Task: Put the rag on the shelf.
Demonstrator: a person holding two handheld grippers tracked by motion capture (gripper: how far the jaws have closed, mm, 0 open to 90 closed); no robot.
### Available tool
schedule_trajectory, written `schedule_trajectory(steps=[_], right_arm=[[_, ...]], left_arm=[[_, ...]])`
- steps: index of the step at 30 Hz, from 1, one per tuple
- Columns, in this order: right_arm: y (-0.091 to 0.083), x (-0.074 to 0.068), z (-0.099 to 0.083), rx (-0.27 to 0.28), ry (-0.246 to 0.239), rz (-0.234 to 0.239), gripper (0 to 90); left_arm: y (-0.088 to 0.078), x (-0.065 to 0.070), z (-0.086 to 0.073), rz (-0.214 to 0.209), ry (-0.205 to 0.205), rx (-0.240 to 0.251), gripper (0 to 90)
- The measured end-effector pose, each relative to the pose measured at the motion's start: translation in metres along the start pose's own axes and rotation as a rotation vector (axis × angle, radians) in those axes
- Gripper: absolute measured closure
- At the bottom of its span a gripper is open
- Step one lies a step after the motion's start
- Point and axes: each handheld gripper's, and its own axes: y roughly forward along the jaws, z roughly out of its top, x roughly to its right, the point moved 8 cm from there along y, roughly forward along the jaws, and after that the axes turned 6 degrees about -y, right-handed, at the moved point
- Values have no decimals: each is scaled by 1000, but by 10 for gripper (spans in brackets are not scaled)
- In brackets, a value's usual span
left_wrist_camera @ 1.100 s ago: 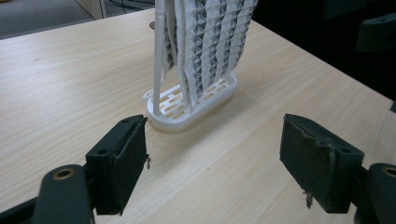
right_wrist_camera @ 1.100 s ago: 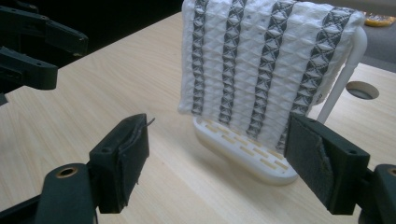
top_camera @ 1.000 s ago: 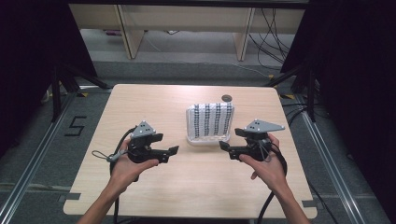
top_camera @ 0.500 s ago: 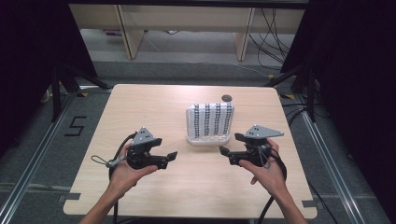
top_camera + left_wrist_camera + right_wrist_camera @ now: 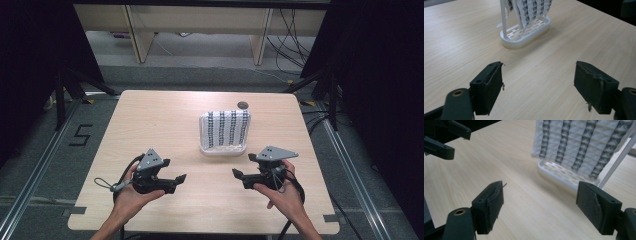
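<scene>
Dark room around a pale wood table (image 5: 150, 125), grey floor and cables behind at top of frame. Small round hole (image 5: 243, 105) in the tabletop, upper centre-right

Main object: white slotted rack (image 5: 223, 148) just right of frame centre in the high view, with a white cloth with dark patterned stripes (image 5: 225, 127) draped over its thin upright frame. In the left gripper view it sits top centre; in the right gripper view it's upper right

Left gripper (image 5: 176, 178) lower left, right gripper (image 5: 239, 175) lower right in the high view, both held in the person's hands, tips pointing at each other, well apart from the rack. Both sets of jaws stand wide apart with nothing between them, only bare wood in the gap in each gripper view

Handling, my read:
- cloth looks soft, light, quilted, so not slippery; it will sag and fold once lifted
- pinch a free hanging edge or corner, not the middle where it bears on the rods
- rack looks like light plastic with thin white rods; likely to slide or tip if the cloth is tugged sideways, so lift the cloth upward or pin the base with the other gripper
- rods look fragile, avoid clamping them

Contents: the rack's slotted base tray holds nothing I can see apart from the cloth's lower edge hanging near it; can't tell if the cloth touches the base
</scene>
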Motion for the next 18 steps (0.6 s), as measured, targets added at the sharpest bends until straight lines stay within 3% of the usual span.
schedule_trajectory(steps=[6, 7, 9, 15, 16, 17, 18], right_arm=[[1, -2, -12, -12, 30, 4, 221], [1, 0, -13, -6, 1, 6, 221], [1, -2, -17, -10, 17, 5, 220], [-1, -6, -26, -32, 48, -2, 219], [-2, -5, -28, -36, 30, 1, 218], [-2, -6, -30, -36, 38, -5, 217], [-1, -5, -31, -32, 17, 10, 217]], left_arm=[[-3, -1, -8, 13, 6, -2, 223], [-3, 0, -9, 1, 2, 10, 223], [-5, -1, -15, 3, 23, -14, 223], [-7, 2, -21, 4, 1, -5, 223], [-9, 1, -24, 0, 23, -21, 222], [-9, 1, -26, 6, 23, -22, 222], [-9, 2, -27, 10, 11, -21, 223]])
